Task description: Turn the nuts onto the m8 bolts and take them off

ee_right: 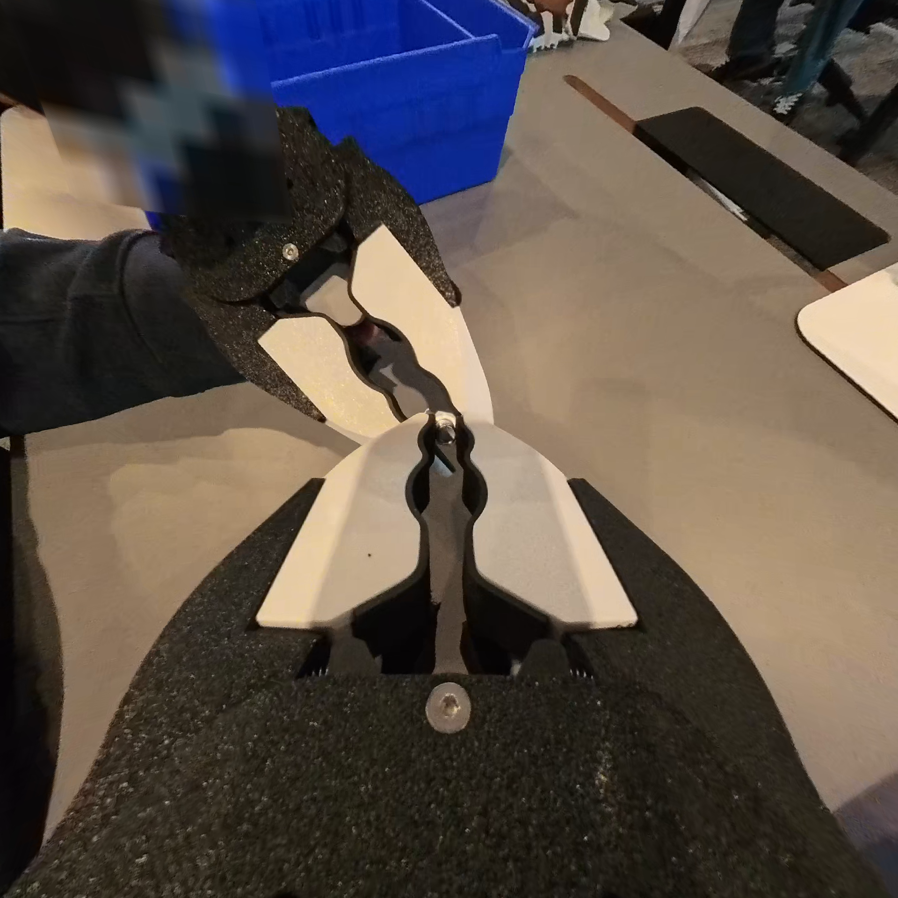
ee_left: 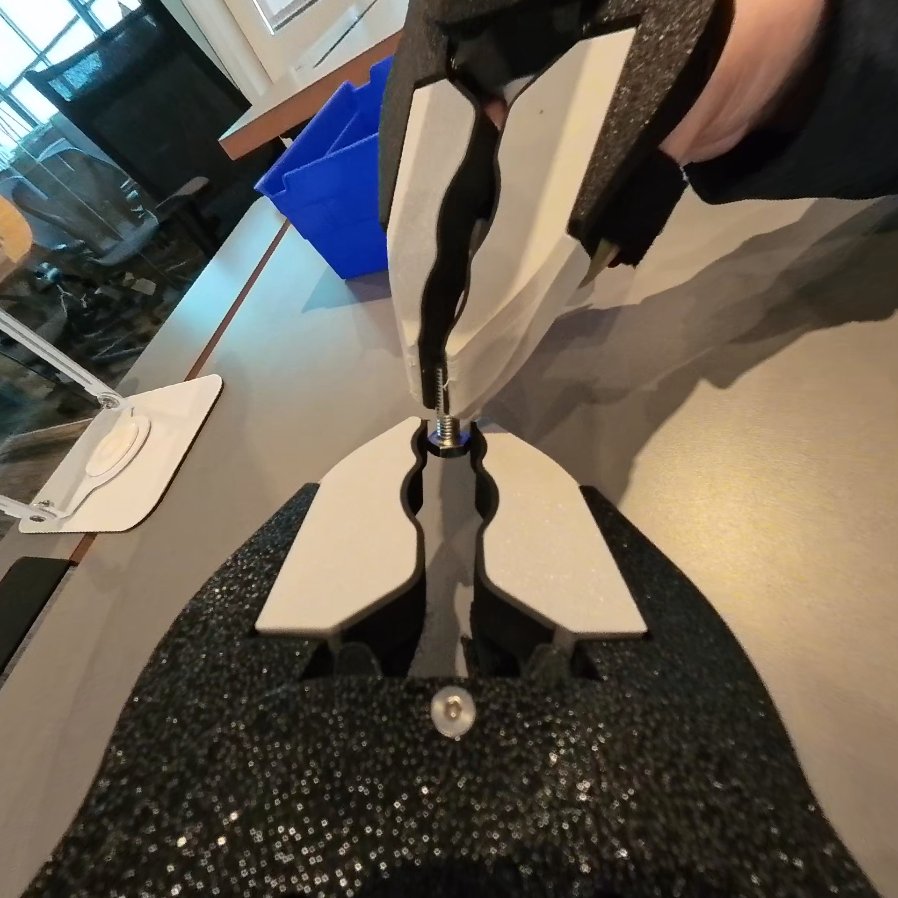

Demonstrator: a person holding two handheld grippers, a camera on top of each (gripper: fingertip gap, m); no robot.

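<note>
In the left wrist view my left gripper (ee_left: pixel 447 437) is shut on a silver hex nut (ee_left: pixel 446 444) at its fingertips. A threaded bolt (ee_left: pixel 441 418) rises from the nut into my right gripper (ee_left: pixel 440 403), which comes down from above and is shut on the shaft. Both are held above the grey table (ee_left: pixel 729 486). In the right wrist view my right gripper (ee_right: pixel 444 430) pinches the shiny bolt (ee_right: pixel 443 428), and the left gripper (ee_right: pixel 447 415) meets it tip to tip from the upper left. Most of the bolt is hidden between the fingers.
A blue bin (ee_left: pixel 335 194) (ee_right: pixel 398 107) stands on the table behind the grippers. A white base plate (ee_left: pixel 121 437) (ee_right: pixel 860 340) lies to one side, with a black pad (ee_right: pixel 758 184) beyond it. A sleeved arm (ee_right: pixel 97 330) holds the left gripper. Left and right tips are no more than a few centimetres apart.
</note>
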